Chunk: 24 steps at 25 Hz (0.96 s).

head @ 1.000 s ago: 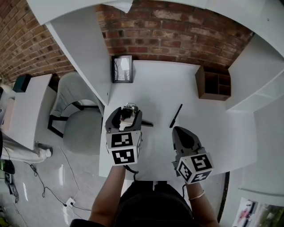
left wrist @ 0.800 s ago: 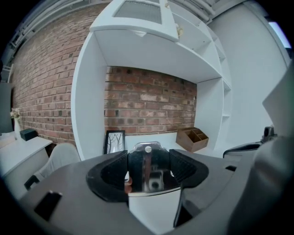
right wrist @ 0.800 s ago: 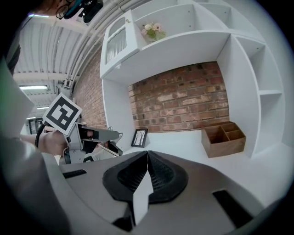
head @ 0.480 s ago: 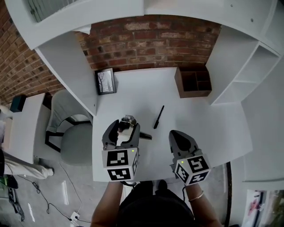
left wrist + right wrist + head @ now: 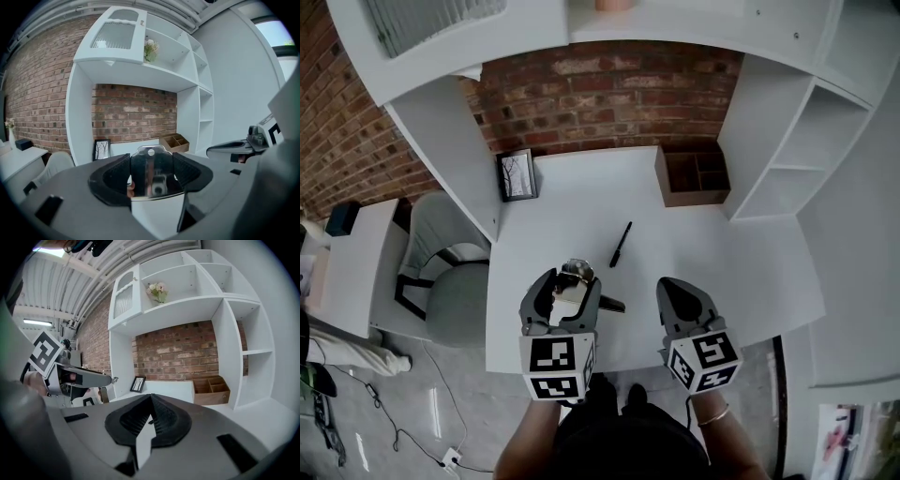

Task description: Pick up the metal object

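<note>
My left gripper (image 5: 573,286) is shut on a shiny metal object (image 5: 151,171), a flat polished blade with a hole near its top; a dark handle (image 5: 611,305) sticks out to the right of the jaws. It is held above the front part of the white desk (image 5: 581,202). In the left gripper view the blade stands upright between the two black pads (image 5: 112,178). My right gripper (image 5: 678,296) hovers to the right of it, jaws shut with nothing between them (image 5: 151,420).
A black pen (image 5: 621,244) lies on the desk ahead of the grippers. A framed picture (image 5: 517,174) leans at the back left, a brown wooden organiser (image 5: 694,173) stands at the back right. White shelving flanks the desk; a grey chair (image 5: 441,281) is left.
The head view has shifted, so desk and pen sit higher in the frame. Both grippers have drawn back toward the desk's front edge, the left one still holding the metal object.
</note>
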### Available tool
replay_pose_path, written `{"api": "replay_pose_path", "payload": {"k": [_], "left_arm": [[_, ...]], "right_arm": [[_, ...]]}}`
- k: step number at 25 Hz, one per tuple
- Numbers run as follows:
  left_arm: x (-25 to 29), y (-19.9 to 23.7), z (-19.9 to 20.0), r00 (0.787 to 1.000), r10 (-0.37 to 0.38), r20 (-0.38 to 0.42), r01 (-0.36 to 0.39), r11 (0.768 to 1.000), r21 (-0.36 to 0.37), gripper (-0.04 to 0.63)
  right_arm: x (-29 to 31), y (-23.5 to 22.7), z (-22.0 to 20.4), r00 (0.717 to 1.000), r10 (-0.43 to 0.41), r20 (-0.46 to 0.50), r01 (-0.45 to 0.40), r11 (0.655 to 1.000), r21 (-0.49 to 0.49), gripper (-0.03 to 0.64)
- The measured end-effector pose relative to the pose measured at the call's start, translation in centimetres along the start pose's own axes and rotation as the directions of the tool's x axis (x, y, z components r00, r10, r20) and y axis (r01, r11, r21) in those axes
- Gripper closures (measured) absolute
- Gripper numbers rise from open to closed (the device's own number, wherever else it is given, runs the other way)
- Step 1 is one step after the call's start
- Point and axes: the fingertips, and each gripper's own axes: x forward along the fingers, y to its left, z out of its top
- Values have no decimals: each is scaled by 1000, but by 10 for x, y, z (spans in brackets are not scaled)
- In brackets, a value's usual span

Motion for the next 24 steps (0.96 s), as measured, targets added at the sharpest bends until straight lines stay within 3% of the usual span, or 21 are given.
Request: {"api": "replay_pose_path", "payload": {"k": [24], "left_arm": [[-72,-55,0,998,44,40,-45,999,29,305]], "right_arm": [[-81,-2,3,998,16,58,-14,999,-43,612]]}}
